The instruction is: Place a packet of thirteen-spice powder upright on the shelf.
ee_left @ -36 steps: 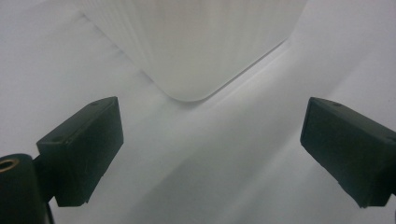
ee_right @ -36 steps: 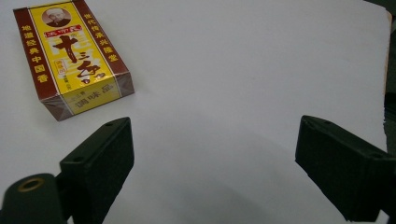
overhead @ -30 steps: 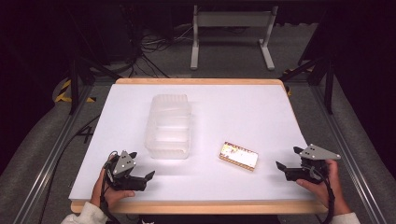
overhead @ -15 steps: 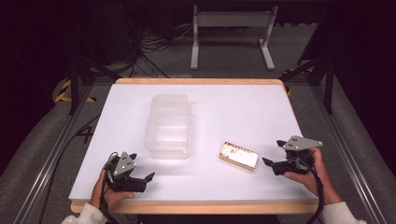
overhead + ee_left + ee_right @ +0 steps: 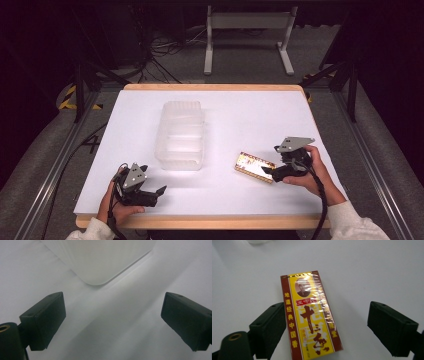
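A yellow and dark red box (image 5: 254, 166) (image 5: 310, 315) with printed characters and a clear wrap lies flat on the white table (image 5: 250, 115), right of centre. My right gripper (image 5: 270, 173) (image 5: 325, 312) sits at the box's right end, and the box lies between its jaws. The jaws have just been closing a little; the left one is close beside the box's edge, the right one well clear, so the gripper is open. My left gripper (image 5: 156, 195) (image 5: 112, 315) rests open near the front left edge with nothing between its fingers, pointing toward a translucent plastic container (image 5: 180, 135) (image 5: 105, 260).
The container stands left of the table's centre, a hand's width from the box. A wooden rim (image 5: 210, 222) borders the table. Beyond the far edge are a grey metal stand (image 5: 247, 22) and cables on the floor.
My right gripper has moved left across the table from the right edge until its jaws reach over the box's end. The left gripper, the box and the container have stayed put.
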The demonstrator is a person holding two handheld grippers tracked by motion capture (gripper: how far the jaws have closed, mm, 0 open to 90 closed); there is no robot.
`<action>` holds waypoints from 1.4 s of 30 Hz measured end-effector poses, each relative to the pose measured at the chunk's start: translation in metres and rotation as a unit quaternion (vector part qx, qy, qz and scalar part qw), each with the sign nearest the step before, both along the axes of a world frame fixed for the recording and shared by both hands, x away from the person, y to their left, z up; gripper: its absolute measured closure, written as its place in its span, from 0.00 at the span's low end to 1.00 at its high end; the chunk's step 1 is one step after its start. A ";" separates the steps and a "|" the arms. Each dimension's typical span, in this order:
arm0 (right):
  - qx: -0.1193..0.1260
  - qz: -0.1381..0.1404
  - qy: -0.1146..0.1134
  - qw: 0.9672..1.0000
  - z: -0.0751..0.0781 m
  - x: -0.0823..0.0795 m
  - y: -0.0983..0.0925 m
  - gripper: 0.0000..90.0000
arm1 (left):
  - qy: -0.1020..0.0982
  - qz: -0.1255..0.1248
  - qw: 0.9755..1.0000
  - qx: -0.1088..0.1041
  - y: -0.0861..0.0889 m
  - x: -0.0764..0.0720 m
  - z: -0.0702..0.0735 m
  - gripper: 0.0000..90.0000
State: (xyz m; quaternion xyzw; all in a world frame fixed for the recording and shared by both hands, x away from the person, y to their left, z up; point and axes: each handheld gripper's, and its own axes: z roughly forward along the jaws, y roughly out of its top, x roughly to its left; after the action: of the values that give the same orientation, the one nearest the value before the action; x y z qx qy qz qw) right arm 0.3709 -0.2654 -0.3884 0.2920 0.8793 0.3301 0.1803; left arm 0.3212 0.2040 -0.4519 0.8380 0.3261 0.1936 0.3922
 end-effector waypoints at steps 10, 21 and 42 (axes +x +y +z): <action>-0.063 0.057 0.033 0.996 -0.009 0.016 0.049 0.17 | 0.002 -0.002 1.000 0.001 0.001 0.000 0.000 0.07; -0.094 0.082 0.076 0.989 -0.014 0.036 0.079 0.17 | 0.003 -0.001 1.000 0.000 0.001 0.000 0.000 0.07; -0.132 0.063 0.113 0.983 -0.024 0.054 0.092 0.34 | 0.005 -0.003 1.000 0.003 0.002 0.000 -0.001 0.07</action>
State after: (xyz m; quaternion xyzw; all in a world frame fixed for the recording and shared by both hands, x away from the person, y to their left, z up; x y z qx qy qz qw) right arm 0.4249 -0.1729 -0.4127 0.2447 0.9466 0.1868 0.0959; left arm 0.3210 0.2056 -0.4529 0.8410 0.3251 0.1893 0.3888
